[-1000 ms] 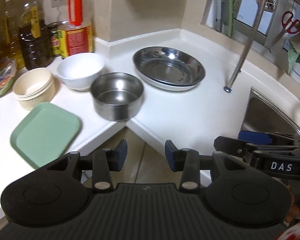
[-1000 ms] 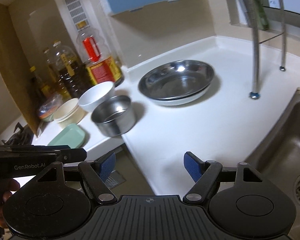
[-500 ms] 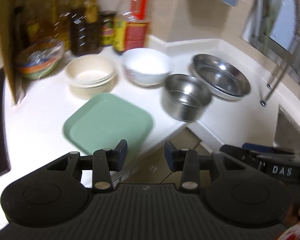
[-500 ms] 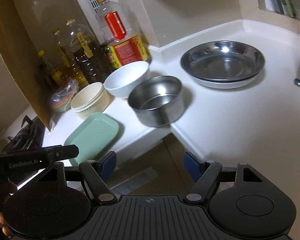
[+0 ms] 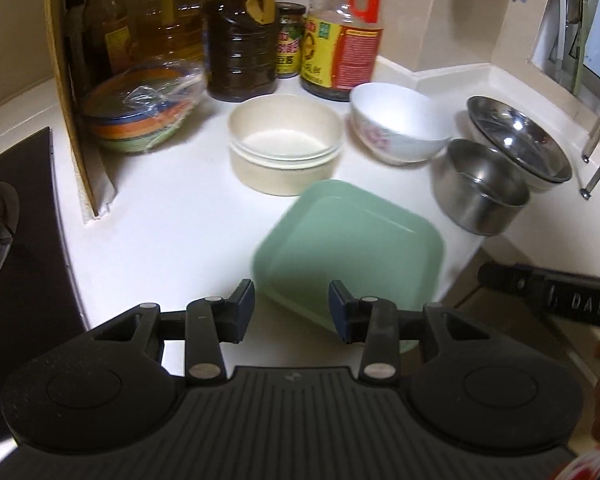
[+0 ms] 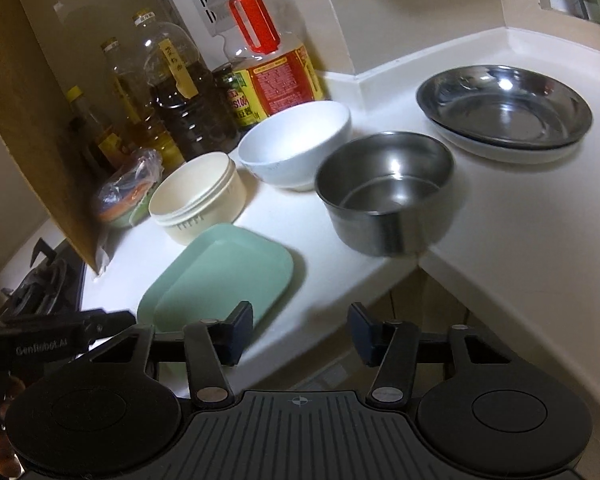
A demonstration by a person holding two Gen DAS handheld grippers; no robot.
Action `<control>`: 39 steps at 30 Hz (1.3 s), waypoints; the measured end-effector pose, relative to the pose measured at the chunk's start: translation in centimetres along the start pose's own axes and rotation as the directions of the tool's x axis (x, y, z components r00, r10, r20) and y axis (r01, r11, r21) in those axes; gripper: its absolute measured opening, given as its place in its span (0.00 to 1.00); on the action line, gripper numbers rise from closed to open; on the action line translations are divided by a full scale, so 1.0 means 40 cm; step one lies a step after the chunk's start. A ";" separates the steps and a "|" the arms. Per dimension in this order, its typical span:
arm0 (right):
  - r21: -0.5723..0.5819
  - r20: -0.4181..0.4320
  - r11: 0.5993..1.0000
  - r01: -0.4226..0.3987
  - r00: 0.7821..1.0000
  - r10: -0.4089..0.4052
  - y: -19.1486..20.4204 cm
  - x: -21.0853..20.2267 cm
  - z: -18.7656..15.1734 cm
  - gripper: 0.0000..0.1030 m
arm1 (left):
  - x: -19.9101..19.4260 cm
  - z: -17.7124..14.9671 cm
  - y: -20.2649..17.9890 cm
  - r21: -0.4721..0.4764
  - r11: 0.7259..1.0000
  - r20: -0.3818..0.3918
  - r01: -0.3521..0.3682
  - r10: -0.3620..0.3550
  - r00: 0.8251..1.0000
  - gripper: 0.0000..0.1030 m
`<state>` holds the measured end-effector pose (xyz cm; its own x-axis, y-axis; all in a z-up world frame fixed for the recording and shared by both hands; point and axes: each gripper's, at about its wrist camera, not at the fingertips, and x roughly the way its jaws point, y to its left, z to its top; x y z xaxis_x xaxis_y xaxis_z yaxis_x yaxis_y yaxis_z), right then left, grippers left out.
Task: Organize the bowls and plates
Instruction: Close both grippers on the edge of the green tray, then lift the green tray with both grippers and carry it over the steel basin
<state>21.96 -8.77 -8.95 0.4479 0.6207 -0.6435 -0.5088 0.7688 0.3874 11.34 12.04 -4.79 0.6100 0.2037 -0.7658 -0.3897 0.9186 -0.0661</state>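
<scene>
Little of the sorting looks done. Both tools are empty: the left gripper (image 5: 291,312) hangs with its fingers spread apart just over the near edge of the green square plate (image 5: 352,240), and the right gripper (image 6: 301,334) is likewise spread wide, holding nothing, off the counter's front edge. In the left wrist view the dishes lie loose across the white counter (image 5: 172,216): from the green plate, the cream bowl (image 5: 286,148) sits at 11 o'clock, touching or nearly touching its far rim, the white bowl (image 5: 398,128) at 1 o'clock, and the steel pot (image 5: 480,184) at 2 o'clock. The only stack visible is the shallow steel dish (image 6: 504,106) resting on a white plate (image 6: 512,152) beyond the pot. By my judgement the bowls remain to be nested and the green plate gathered, probably first.
</scene>
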 end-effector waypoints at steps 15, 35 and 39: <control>-0.068 0.027 0.996 0.050 0.998 -0.048 0.026 0.136 0.019 0.31 | 0.116 0.012 0.064 -0.036 0.999 -0.042 -0.010 0.009 0.999 0.30; -0.099 0.012 0.994 0.035 0.999 -0.034 0.030 0.177 0.023 0.06 | 0.137 0.028 0.055 -0.029 1.000 -0.032 0.000 -0.001 0.999 0.06; -0.102 0.015 0.994 0.030 0.999 -0.029 0.032 0.165 0.022 0.05 | 0.128 0.027 0.054 -0.021 1.000 -0.019 -0.001 0.001 1.000 0.06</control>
<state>24.92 -3.54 -12.11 0.4733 0.6005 -0.6445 -0.5674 0.7675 0.2984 14.37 15.42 -8.17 0.5967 0.1979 -0.7777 -0.4048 0.9110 -0.0788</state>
